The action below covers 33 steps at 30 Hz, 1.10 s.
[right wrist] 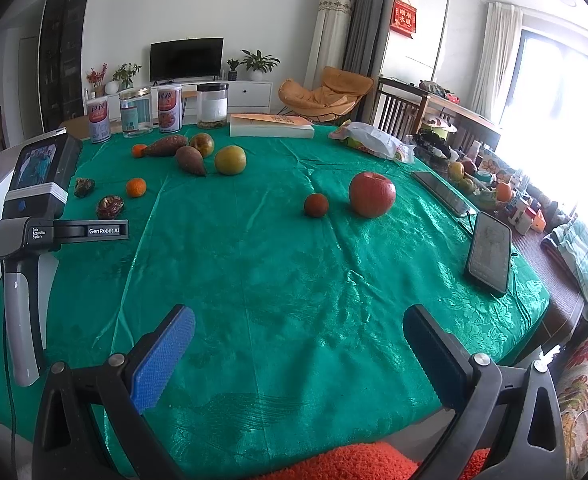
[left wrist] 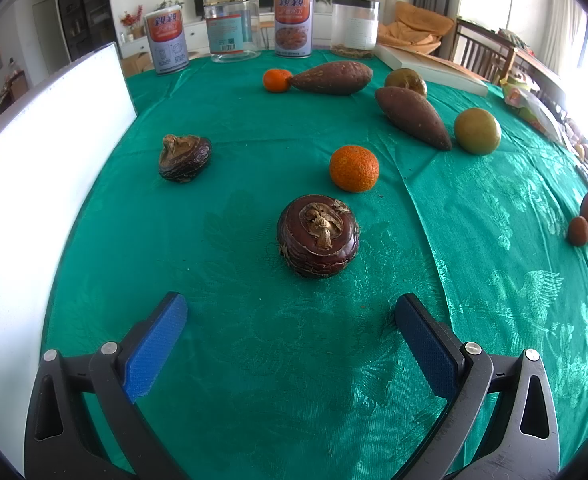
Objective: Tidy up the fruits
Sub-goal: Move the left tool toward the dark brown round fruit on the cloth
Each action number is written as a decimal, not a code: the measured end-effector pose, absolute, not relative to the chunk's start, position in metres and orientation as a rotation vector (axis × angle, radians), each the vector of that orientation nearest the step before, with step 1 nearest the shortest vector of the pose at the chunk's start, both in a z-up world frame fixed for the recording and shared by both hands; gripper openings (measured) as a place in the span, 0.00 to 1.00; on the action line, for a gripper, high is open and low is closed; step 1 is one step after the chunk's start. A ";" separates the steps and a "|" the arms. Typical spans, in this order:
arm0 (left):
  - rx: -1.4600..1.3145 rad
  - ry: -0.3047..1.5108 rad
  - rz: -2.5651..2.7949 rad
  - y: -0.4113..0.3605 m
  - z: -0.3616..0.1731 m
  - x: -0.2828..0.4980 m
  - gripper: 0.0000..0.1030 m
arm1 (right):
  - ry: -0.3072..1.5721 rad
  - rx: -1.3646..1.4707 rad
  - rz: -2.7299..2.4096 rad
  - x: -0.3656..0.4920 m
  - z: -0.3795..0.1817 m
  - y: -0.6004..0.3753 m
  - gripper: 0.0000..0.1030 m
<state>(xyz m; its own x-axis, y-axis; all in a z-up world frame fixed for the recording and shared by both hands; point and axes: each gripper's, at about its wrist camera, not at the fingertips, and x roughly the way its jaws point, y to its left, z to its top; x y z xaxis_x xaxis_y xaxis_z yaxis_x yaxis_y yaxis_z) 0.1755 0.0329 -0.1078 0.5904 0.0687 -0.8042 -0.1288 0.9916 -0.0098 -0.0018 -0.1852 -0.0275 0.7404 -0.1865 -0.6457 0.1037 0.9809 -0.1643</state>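
Blue pads front and centre: the left gripper [left wrist: 289, 320] hangs low over the green tablecloth [left wrist: 253, 360], fingers spread wide with nothing between them, lined up square on the dark brown water chestnut [left wrist: 318, 236] just ahead. That spread looks chosen to straddle the chestnut, so I'd call this the approach for a pick. A second water chestnut [left wrist: 184, 157] sits off to the left near a white board [left wrist: 45, 152], and an orange mandarin [left wrist: 354, 168] lies just behind the near one.

Further back it's a loose cluster: two sweet potatoes [left wrist: 412, 118], a small mandarin [left wrist: 276, 80] touching the far one, two greenish round fruits [left wrist: 477, 131]. No basket or tray shows, so where anything is meant to go is anyone's guess.

Over on the right wrist view, the right gripper [right wrist: 298, 340] waits at the table's near edge, equally wide open and empty, well apart from the red apple [right wrist: 372, 194] and the small brownish fruit [right wrist: 316, 204] beside it. In the left view that apple is cut off at the frame edge. Window glare washes out the clutter on the far right; hard to name anything there
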 end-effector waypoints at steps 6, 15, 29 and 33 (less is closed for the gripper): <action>-0.069 0.932 0.115 0.033 -0.108 0.175 1.00 | 0.721 -0.112 -0.157 -0.001 -0.027 -0.187 1.00; -0.069 0.932 0.115 0.033 -0.108 0.175 1.00 | 0.714 -0.106 -0.156 -0.001 -0.028 -0.188 1.00; -0.069 0.932 0.115 0.033 -0.108 0.175 1.00 | 0.714 -0.063 -0.139 0.000 -0.030 -0.194 1.00; -0.069 0.932 0.115 0.033 -0.108 0.175 1.00 | 0.720 -0.016 -0.120 0.000 -0.030 -0.202 1.00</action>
